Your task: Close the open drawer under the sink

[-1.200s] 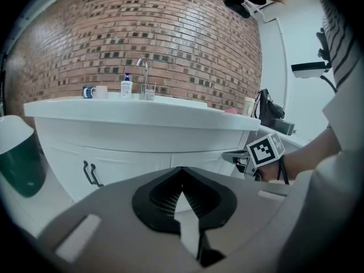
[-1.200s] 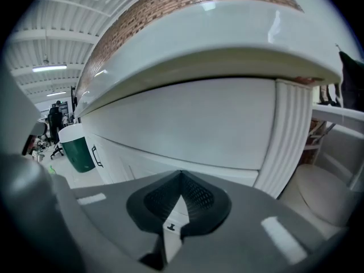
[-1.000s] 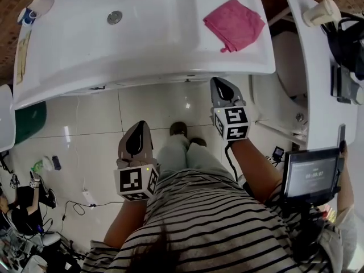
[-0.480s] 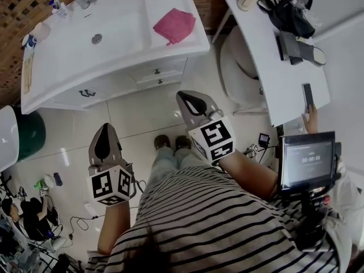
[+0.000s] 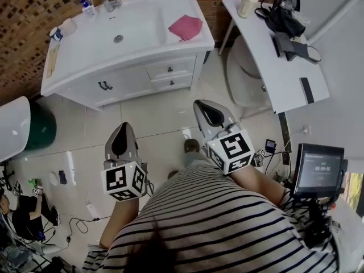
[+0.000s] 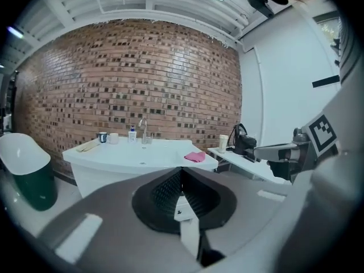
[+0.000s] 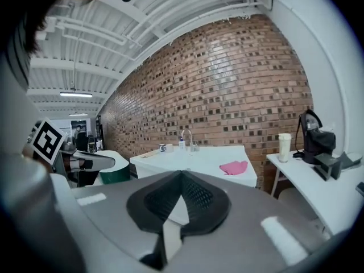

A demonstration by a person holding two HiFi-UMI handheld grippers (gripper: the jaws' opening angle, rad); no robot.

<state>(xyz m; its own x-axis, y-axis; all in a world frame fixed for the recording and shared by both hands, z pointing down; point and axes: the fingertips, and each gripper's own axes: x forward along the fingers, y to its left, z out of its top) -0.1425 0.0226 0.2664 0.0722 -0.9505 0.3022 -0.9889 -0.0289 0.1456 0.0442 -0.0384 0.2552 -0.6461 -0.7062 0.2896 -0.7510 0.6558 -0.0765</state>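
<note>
- Counter (image 5: pixel 71 58) with sink (image 5: pixel 136 30) now stands well off; the person has backed away from it.
- Floor (image 5: pixel 162 115) lies bare between.
- Drawers (image 5: pixel 169 69) under the sink's right side both look flush, so closing seems done.
- Left claw (image 5: pixel 123 131) and right claw (image 5: pixel 203 108): each pressed together, empty.
- Cloth (image 5: pixel 185 26) lies on the counter.

Open tiled floor (image 5: pixel 153 115) lies between the left claw (image 5: pixel 123 131), the right claw (image 5: pixel 205 108) and the sink cabinet (image 5: pixel 128 87); a straight approach to its front is free. Drawer fronts (image 5: pixel 169 70) appear flush, though small in view. Right flank: table (image 5: pixel 273 67) with a white seat (image 5: pixel 242 67) beneath, just beside the cabinet. Left flank: green bin (image 5: pixel 41 131) and white tub (image 5: pixel 11 127).
</note>
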